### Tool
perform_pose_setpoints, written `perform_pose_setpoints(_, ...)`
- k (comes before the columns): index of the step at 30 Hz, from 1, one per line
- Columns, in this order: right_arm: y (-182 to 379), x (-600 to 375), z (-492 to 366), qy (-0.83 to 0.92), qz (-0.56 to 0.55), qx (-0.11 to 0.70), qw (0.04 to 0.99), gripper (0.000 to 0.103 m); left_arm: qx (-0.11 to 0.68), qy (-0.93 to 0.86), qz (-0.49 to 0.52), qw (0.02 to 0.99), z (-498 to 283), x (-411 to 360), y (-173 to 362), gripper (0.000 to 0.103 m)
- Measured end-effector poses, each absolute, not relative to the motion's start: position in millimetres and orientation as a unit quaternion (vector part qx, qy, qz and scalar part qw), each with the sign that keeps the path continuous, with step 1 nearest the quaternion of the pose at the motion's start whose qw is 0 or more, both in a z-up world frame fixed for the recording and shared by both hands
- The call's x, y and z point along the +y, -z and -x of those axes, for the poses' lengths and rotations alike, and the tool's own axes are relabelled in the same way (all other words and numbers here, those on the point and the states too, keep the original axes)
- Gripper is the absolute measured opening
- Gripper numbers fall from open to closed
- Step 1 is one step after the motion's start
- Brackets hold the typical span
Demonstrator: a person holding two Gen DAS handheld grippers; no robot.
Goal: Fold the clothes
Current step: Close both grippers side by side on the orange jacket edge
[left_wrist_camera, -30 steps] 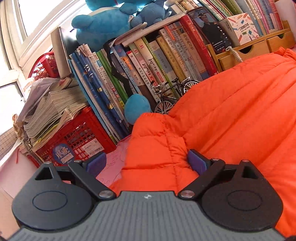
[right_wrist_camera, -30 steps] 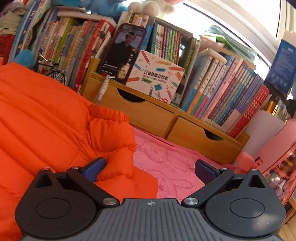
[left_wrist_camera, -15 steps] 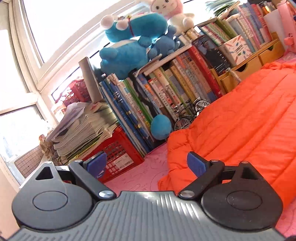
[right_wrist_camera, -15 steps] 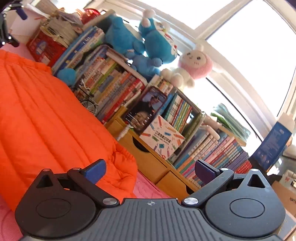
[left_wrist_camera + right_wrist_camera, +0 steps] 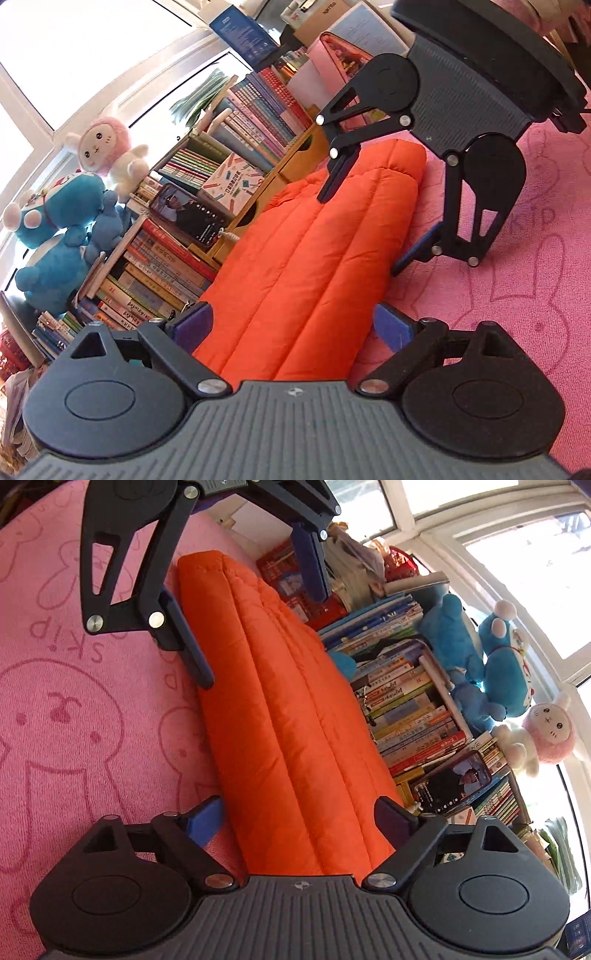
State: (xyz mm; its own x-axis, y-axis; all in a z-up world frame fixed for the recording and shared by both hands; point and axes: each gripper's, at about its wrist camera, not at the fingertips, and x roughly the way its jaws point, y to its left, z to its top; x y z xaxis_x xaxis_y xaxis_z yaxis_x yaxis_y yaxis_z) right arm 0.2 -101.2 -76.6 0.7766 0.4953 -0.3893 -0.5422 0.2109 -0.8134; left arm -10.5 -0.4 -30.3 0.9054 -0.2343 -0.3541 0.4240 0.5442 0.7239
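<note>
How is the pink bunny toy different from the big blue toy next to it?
The pink bunny toy is smaller, with a pink head and white paws. The big blue toy is larger and bright blue, with white feet and a red collar. The bunny sits nearer the window; the blue toy leans beside another blue plush. Both are soft toys perched on the books.

1. My left gripper [image 5: 291, 326] stands with its jaws wide, one blue pad on each side of the near end of the folded orange puffer jacket [image 5: 314, 254]; whether either pad presses it I cannot tell.
2. The jacket lies as a long roll on the pink towel [image 5: 517, 288], beside the row of books [image 5: 170, 266].
3. My right gripper [image 5: 360, 229] straddles the jacket's far end, jaws closing.
4. Plush toys [image 5: 70, 221] sit atop the books.
</note>
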Motion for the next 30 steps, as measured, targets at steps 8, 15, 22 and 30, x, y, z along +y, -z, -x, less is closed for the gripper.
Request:
perform_pose_setpoints(8,55.1,-102.9,-25.8,-0.354,0.460,0.068,0.812,0.047,0.119,0.171,-0.502,0.839,-23.5,-22.3,63.2,0.086)
perform_pose_setpoints(15,64.3,-103.6,-13.8,-0.338,0.499,0.007,0.798,0.080,0.125,0.143,-0.481,0.856,-36.9,-16.4,53.9,0.040)
perform_pose_setpoints(22,85.0,-63.7,-25.1,-0.332,0.577,-0.069,0.743,0.088,0.116,0.148,-0.484,0.855,-34.6,-11.4,42.7,0.039)
perform_pose_setpoints(30,99.8,-29.6,-61.0,-0.302,0.634,-0.082,0.707,0.041,0.073,0.131,-0.569,0.809,-28.5,-10.3,62.4,0.066)
